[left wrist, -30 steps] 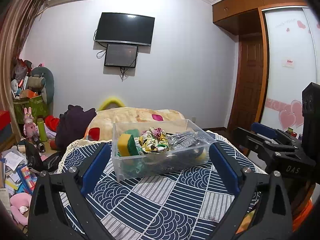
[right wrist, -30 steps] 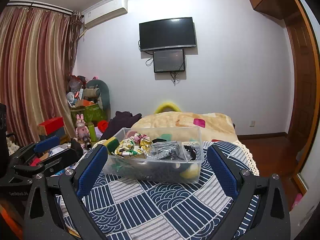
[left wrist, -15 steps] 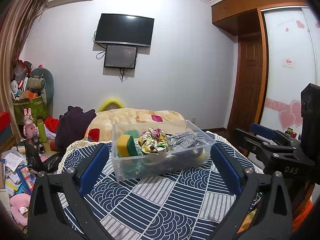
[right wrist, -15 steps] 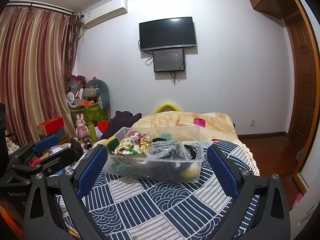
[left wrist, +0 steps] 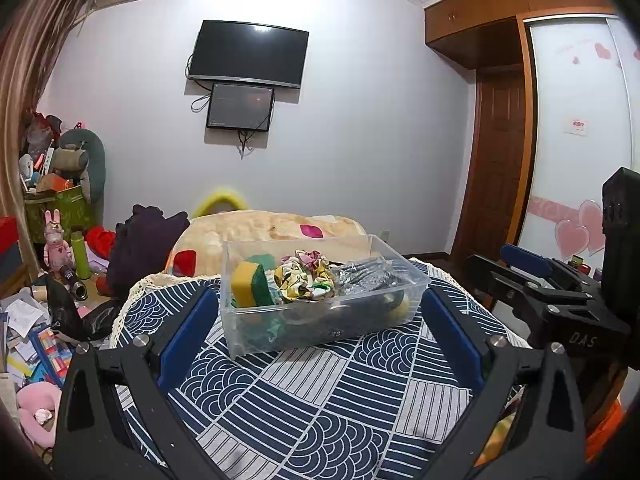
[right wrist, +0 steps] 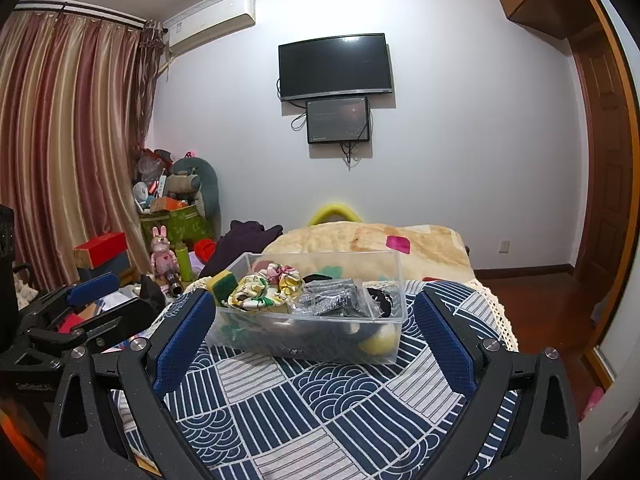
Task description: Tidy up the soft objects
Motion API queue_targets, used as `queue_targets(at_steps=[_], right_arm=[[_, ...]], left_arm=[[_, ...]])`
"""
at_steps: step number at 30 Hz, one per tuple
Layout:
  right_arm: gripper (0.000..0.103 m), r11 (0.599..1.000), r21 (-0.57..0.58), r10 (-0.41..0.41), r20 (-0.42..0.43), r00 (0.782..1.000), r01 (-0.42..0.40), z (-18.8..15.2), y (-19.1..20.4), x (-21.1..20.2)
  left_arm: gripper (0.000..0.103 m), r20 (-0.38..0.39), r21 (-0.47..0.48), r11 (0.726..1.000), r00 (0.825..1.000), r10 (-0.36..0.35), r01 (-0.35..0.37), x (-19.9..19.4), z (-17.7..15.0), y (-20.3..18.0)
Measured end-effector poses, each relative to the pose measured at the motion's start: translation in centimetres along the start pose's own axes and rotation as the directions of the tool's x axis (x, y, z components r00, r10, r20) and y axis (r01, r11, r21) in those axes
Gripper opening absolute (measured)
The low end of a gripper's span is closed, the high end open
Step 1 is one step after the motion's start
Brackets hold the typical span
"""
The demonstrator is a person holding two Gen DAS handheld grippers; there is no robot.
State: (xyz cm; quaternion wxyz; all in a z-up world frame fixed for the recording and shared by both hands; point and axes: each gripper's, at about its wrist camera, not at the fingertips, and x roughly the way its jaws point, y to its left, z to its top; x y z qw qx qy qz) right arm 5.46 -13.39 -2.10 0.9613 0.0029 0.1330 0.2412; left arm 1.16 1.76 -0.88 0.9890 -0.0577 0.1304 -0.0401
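Bedroom interior. Pale wall (right wrist: 460,140) bearing a dark television (right wrist: 335,66) with a smaller screen (right wrist: 338,120) below; air conditioner (right wrist: 212,24) near the ceiling. Striped curtains (right wrist: 68,140) at left; wooden door (left wrist: 500,160) and overhead cabinets (left wrist: 516,4) at right. Wooden floor (right wrist: 532,296). What seems to be a blanket-covered bed (right wrist: 372,244) stands behind.
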Motion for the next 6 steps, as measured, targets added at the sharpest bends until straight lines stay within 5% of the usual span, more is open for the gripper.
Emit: queue_targets(at_steps=[6], right_arm=[[0.100, 1.000, 0.001, 0.001, -0.002, 1.000, -0.001, -0.04, -0.12, 0.07]], left_arm=[[0.103, -0.005, -0.007, 1.000, 1.000, -0.009, 0.009, 0.15, -0.03, 0.05]])
